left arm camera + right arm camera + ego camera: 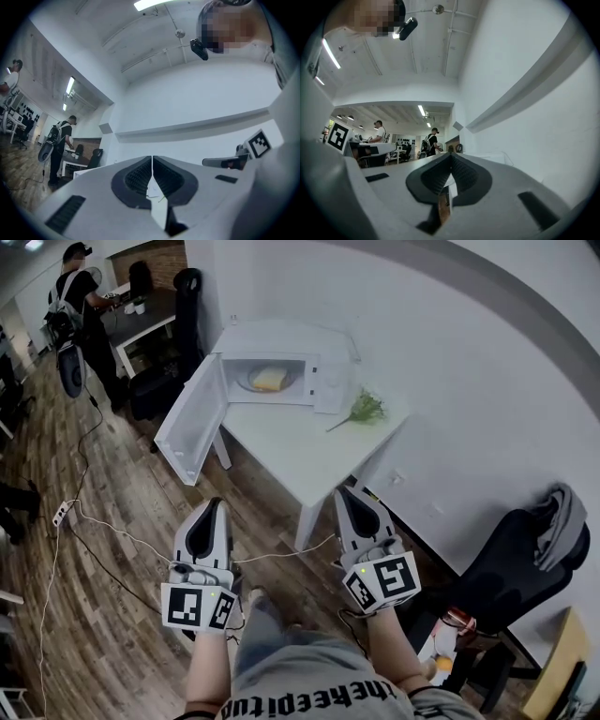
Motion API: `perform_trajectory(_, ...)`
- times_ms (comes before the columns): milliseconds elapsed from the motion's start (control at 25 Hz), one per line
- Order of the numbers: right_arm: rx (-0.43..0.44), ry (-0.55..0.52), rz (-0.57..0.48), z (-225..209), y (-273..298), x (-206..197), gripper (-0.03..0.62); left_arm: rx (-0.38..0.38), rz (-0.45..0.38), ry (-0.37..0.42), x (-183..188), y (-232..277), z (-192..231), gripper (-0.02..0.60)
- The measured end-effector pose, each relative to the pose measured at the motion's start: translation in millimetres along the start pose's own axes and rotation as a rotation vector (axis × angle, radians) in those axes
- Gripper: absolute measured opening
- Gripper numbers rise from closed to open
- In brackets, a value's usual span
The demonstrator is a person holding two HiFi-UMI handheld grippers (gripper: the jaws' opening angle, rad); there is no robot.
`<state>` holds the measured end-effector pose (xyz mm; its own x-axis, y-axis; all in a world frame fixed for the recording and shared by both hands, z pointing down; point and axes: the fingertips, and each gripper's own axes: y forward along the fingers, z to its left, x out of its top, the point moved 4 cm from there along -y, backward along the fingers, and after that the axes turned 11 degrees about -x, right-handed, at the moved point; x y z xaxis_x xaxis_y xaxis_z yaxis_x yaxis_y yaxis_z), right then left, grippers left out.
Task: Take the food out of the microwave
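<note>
A white microwave (281,362) stands on a white table (300,451) with its door (192,423) swung wide open to the left. Inside it lies a yellow piece of food (268,379) on a plate. Both grippers are held over the wooden floor, short of the table and well apart from the microwave. My left gripper (215,506) (152,157) is shut, its jaws meeting along a line with nothing between them. My right gripper (348,491) (451,155) is also shut and empty. Both gripper views look up at walls and ceiling; neither shows the food.
A green sprig (364,409) lies on the table right of the microwave. A black office chair (511,559) with a grey garment stands at the right. Cables and a power strip (62,513) run across the floor at left. A person with a backpack (77,296) stands by a desk far left.
</note>
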<state>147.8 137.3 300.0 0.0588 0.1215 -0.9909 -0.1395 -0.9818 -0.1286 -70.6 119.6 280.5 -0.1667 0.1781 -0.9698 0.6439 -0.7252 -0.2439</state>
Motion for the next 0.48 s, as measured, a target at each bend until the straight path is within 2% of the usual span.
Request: perform_trajectory(480, -0.049, 0.005, -0.006, -18.3, 95.1, -15.0, 0.005, -0.053, 0.002, 0.003, -22.5, 81.9, 64.8, 0.011)
